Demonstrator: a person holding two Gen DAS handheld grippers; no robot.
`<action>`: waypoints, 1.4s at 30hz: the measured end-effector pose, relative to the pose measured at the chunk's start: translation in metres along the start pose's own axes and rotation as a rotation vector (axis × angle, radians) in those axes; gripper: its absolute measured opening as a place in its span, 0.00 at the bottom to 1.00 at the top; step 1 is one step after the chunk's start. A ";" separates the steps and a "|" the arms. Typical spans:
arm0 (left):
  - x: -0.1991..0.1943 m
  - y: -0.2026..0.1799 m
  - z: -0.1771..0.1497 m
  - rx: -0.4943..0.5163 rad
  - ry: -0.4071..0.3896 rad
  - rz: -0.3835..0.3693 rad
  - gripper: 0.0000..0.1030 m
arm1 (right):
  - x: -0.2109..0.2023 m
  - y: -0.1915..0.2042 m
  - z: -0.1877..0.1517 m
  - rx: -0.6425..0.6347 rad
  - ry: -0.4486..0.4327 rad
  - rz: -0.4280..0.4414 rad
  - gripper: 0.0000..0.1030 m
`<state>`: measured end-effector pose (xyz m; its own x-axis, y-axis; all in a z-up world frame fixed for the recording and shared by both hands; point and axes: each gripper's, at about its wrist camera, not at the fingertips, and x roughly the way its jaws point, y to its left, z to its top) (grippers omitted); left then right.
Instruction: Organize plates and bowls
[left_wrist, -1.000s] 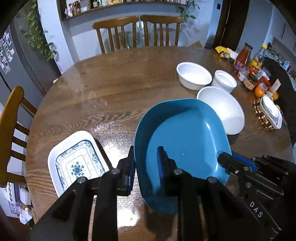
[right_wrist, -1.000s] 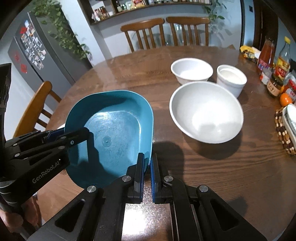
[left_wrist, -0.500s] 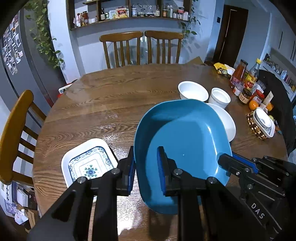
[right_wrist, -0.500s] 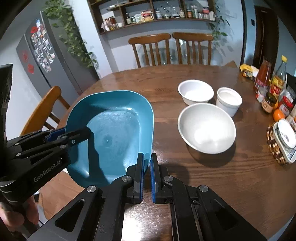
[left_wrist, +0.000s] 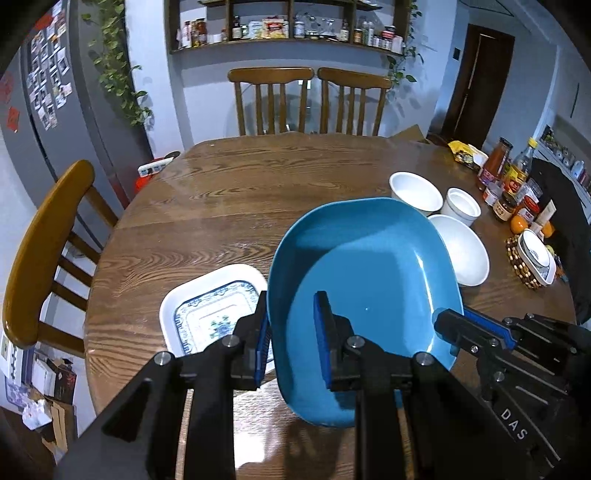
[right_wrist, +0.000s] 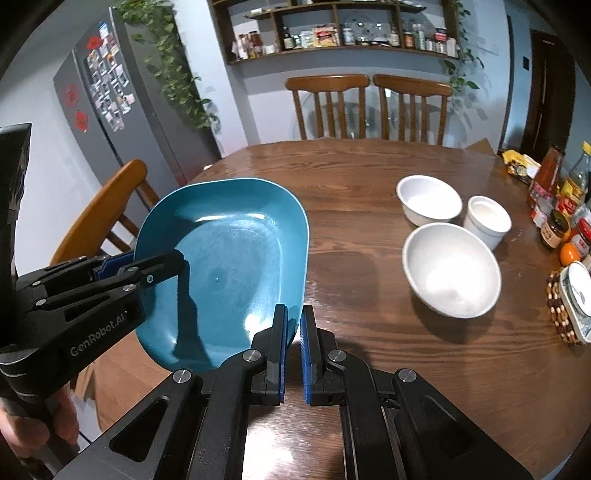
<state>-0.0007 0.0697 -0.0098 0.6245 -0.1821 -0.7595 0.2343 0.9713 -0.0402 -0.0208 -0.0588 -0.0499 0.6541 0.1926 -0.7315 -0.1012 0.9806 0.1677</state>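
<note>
A blue dish (left_wrist: 365, 273) hangs above the round wooden worktop (left_wrist: 229, 206), carried between two tools: the left hand-held gripper (left_wrist: 291, 332) is clamped on the dish's near left rim, one pad inside the bowl and one outside, while the right hand-held gripper (right_wrist: 292, 349) pinches the opposite rim between pads that stand almost together. Gripping both edges appears to be a way of keeping the wide, shallow dish level and steady, since a single pinch at one side would likely let it tip. In the right wrist view the dish tilts slightly, its far edge raised. Just to its left in the left wrist view, a white rectangular plate with a blue pattern (left_wrist: 214, 306) lies flat on the worktop, partly hidden behind the left tool; it looks the likeliest landing place, though the pictures do not settle that. Three white bowls sit grouped on the right side: a large bowl (right_wrist: 450, 269) nearest, a medium bowl (right_wrist: 428, 199) behind it and a small straight-sided cup-like bowl (right_wrist: 487, 219) beside them, close together and apparently untouched so far. Bottles and jars (right_wrist: 557, 199) crowd the far right edge, next to a small dish on a beaded coaster (right_wrist: 570, 306), leaving the middle of the worktop as room to work
</note>
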 end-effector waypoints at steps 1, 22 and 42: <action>0.000 0.004 -0.001 -0.004 0.001 0.005 0.19 | 0.002 0.005 0.001 -0.007 0.001 0.006 0.06; 0.011 0.087 -0.016 -0.069 0.058 0.082 0.19 | 0.047 0.077 0.000 -0.061 0.073 0.079 0.06; 0.062 0.117 -0.023 -0.096 0.163 0.060 0.20 | 0.099 0.093 0.001 -0.026 0.163 0.059 0.06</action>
<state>0.0482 0.1760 -0.0760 0.5043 -0.1034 -0.8573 0.1234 0.9912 -0.0469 0.0358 0.0518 -0.1061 0.5164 0.2506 -0.8189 -0.1564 0.9677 0.1976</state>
